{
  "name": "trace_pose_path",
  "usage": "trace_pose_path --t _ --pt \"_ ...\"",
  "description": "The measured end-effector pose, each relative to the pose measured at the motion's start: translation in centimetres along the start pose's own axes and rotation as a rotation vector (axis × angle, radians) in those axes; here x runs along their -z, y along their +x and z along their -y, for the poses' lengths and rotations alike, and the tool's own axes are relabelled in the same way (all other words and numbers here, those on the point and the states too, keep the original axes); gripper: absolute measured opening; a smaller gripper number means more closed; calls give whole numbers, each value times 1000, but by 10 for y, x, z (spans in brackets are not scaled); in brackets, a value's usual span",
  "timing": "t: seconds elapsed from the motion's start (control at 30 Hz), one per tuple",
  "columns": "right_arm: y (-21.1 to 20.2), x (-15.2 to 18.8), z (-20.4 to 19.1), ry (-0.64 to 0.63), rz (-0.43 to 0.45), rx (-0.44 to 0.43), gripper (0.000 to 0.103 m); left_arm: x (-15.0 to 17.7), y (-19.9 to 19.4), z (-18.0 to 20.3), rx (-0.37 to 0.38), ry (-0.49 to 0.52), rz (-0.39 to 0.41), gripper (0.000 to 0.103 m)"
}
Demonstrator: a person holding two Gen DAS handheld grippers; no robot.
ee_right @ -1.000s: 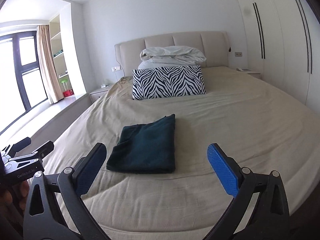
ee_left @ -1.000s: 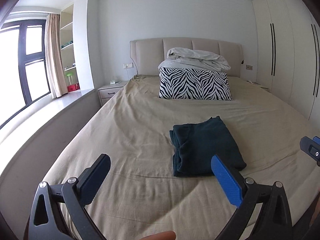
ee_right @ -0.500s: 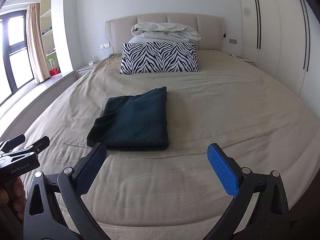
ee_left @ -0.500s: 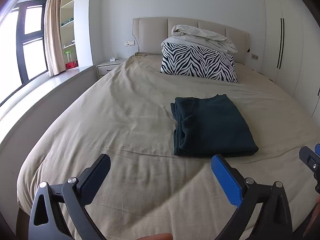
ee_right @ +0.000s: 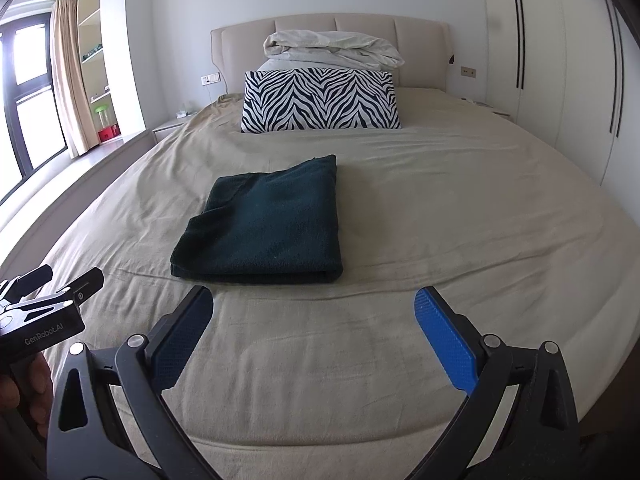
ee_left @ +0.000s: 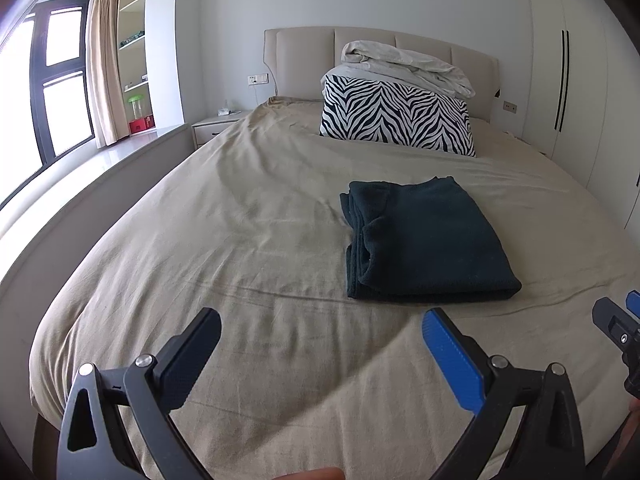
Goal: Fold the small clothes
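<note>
Bed (ee_left: pixel 248 216) was covered by a beige sheet (ee_right: pixel 440 208), lightly creased. A dark teal folded garment (ee_right: pixel 266 226) lay flat on the sheet near mid-bed (folded layers showed along its left edge in the left wrist view). A zebra-print pillow (ee_right: pixel 320 101) stood at the head, with a bundled pale duvet (ee_right: pixel 334 49) behind it against the headboard (ee_right: pixel 240 46).

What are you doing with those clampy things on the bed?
A person holds a gripper in each hand over the bed to fold small clothes. Right now neither one is touching anything: the left gripper and the right gripper are both open and hover near the foot of the bed. A dark teal garment lies folded into a neat rectangle on the beige sheet, in front of the zebra-print pillow. The folding looks finished.
</note>
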State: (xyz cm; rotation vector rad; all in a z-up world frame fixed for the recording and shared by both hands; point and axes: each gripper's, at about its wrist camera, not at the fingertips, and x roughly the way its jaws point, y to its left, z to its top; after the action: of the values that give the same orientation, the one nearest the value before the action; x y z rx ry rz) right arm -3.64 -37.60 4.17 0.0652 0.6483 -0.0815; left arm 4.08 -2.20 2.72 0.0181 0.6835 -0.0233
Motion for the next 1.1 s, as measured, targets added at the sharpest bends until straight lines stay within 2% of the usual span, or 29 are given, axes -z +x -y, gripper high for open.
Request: trace_pose_path --t 1.1 --pt "16 2 -7 12 -29 14 103 8 6 3 3 -5 -15 103"
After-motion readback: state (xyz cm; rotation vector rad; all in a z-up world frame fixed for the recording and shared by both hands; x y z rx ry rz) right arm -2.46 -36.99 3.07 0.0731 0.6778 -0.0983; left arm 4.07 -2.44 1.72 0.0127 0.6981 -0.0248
